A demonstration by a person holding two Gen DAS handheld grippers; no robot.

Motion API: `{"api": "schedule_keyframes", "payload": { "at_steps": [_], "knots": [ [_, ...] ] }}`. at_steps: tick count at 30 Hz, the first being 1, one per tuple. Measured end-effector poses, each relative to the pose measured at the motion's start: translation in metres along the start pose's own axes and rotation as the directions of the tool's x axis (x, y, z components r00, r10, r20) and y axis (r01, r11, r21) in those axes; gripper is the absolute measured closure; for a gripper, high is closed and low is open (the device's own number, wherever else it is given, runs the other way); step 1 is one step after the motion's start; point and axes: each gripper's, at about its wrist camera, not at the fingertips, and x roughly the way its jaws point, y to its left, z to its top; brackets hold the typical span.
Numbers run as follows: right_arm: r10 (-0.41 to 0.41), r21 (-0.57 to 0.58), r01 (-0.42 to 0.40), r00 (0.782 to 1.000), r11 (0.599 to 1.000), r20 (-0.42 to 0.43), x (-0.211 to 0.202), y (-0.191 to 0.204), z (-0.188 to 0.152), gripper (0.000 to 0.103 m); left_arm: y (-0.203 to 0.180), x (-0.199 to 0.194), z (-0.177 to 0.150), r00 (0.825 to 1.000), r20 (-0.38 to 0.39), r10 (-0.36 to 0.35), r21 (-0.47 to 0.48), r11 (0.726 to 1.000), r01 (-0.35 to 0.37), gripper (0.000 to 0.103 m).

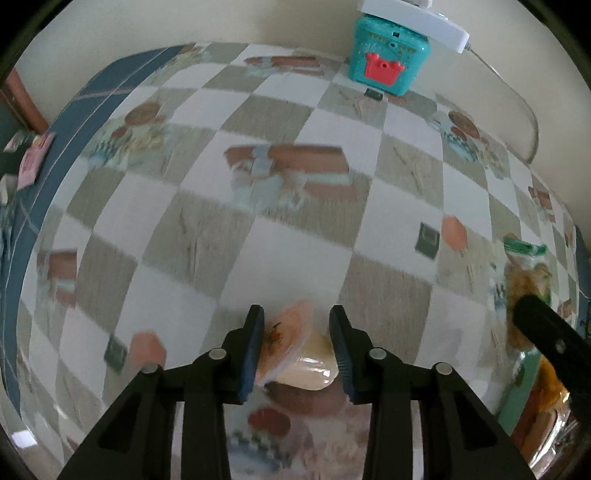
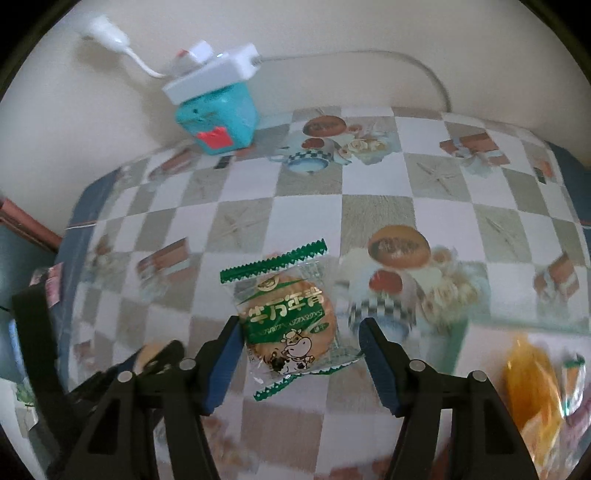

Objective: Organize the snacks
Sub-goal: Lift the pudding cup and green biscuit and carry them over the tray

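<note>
A checked cloth (image 2: pixel 369 218) with printed cakes covers the worktop. Behind it stands a plain cream wall (image 2: pixel 332 33). A teal box (image 2: pixel 221 122) sits by it.

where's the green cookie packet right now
In the right wrist view the green cookie packet sits low centre between the right gripper's fingers, above the checked tablecloth.

Left wrist view: one jelly cup (image 1: pixel 299 354), one teal toy box (image 1: pixel 388 59), one white power strip (image 1: pixel 417 22) on it. Right wrist view: one green-printed biscuit packet (image 2: pixel 290 321), one yellow-orange snack bag (image 2: pixel 532 387), one small wrapped sweet (image 2: pixel 572 384). Grippers counted: two.
</note>
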Motion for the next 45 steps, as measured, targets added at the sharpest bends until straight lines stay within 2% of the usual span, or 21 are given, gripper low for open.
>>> {"api": "schedule_keyframes", "payload": {
  "at_steps": [5,11,14,17,22,25,27,33,40,43,44,45],
  "knots": [
    [0.004,0.015,-0.005,0.999,1.000,0.042,-0.033,0.002,-0.027,0.036,0.003,-0.014,-0.023,1.000,-0.015,0.019,-0.010,1.000,-0.019,0.087],
    [0.015,0.040,-0.018,0.997,0.999,0.081,-0.067,0.000,-0.058,0.036,0.013,-0.029,-0.047,1.000,-0.021,0.001,-0.021,1.000,-0.001,0.095],
    [0.018,0.054,-0.023,0.996,0.998,0.089,-0.076,-0.002,-0.072,0.036,0.016,-0.038,-0.058,1.000,-0.015,-0.012,-0.020,1.000,0.012,0.096],
    [0.036,0.094,-0.043,0.996,0.995,0.078,-0.076,-0.010,-0.085,0.036,0.023,-0.044,-0.068,0.998,-0.028,-0.060,-0.043,0.997,0.059,0.096],
    [0.037,0.154,-0.045,0.998,0.987,0.052,-0.067,-0.025,-0.110,0.036,0.038,-0.044,-0.074,0.993,-0.038,-0.111,-0.090,0.990,0.107,0.096],
    [0.065,0.200,-0.070,0.997,0.977,0.032,-0.058,-0.033,-0.122,0.036,0.047,-0.043,-0.074,0.988,-0.040,-0.146,-0.117,0.983,0.141,0.096],
    [0.048,0.195,-0.053,0.998,0.979,0.031,-0.059,-0.033,-0.124,0.036,0.049,-0.044,-0.074,0.986,-0.040,-0.160,-0.118,0.981,0.154,0.097],
    [0.053,0.200,-0.062,0.997,0.978,0.048,-0.066,-0.035,-0.123,0.036,0.051,-0.048,-0.075,0.984,-0.039,-0.176,-0.116,0.978,0.171,0.098],
    [0.068,0.209,-0.078,0.996,0.975,0.057,-0.073,-0.040,-0.123,0.036,0.052,-0.054,-0.079,0.990,-0.018,-0.143,-0.109,0.984,0.140,0.098],
    [0.083,0.204,-0.094,0.995,0.974,0.064,-0.075,-0.040,-0.123,0.036,0.055,-0.056,-0.086,0.991,-0.020,-0.133,-0.105,0.986,0.130,0.091],
    [0.086,0.204,-0.098,0.994,0.974,0.064,-0.076,-0.040,-0.123,0.036,0.055,-0.057,-0.089,0.993,-0.022,-0.116,-0.098,0.989,0.113,0.081],
    [0.092,0.204,-0.103,0.994,0.973,0.064,-0.076,-0.040,-0.123,0.036,0.054,-0.057,-0.090,0.994,-0.024,-0.102,-0.094,0.991,0.100,0.063]
  ]
}}
